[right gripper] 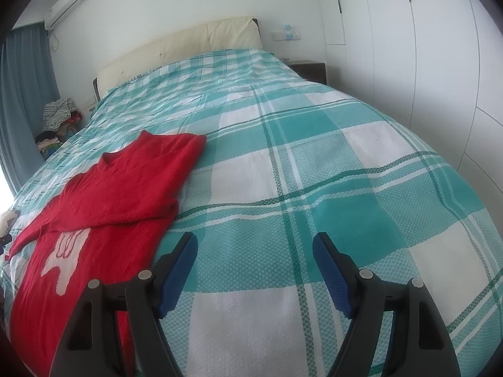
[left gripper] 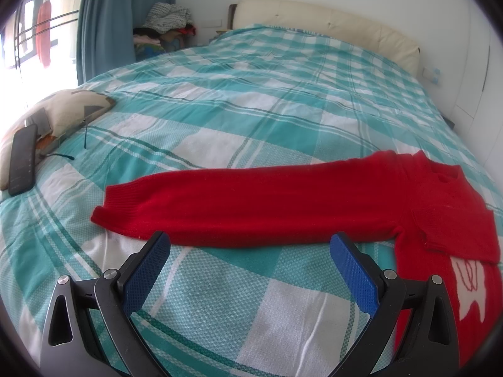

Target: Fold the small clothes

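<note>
Red knit sweater [left gripper: 283, 207] lies flat on woven teal-check bedspread [left gripper: 239, 100], one ribbed-cuff sleeve outstretched. Left gripper [left gripper: 250, 245] and right gripper [right gripper: 255, 245] both spread apart, blue textured pads empty.

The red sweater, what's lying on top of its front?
One sleeve of the red sweater is folded across its chest. Below the fold, part of a white picture shows. The top of that picture is hidden under the sleeve.

Spread tongs [left gripper: 250, 245] near red sweater [left gripper: 283, 207]
</note>
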